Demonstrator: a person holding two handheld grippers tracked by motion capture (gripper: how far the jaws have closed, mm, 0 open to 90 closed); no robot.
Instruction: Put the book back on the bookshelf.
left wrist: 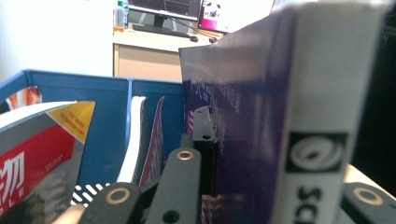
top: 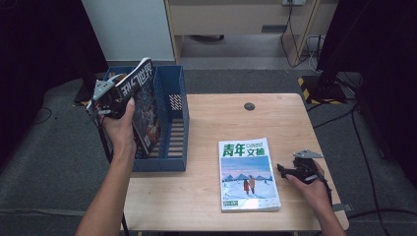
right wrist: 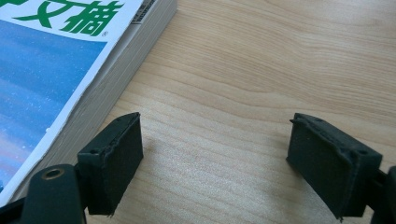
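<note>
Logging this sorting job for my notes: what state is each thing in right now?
Dark-covered magazine: upright, clamped, held over the rack.
Blue plastic file rack: standing, magazines already inside.
Snow-scene magazine with green title: flat on the table, untouched.
Left gripper: shut on the dark magazine.
Right gripper: open, resting beside the flat magazine.

The flat magazine [top: 249, 173] reads "青年文摘" in green; the held magazine [top: 142, 105] shows "科幻世界" in white.

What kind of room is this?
Probably an office or lab: a wooden table on grey carpet, a blue file rack for magazines, and computer screens on a desk behind.
</note>
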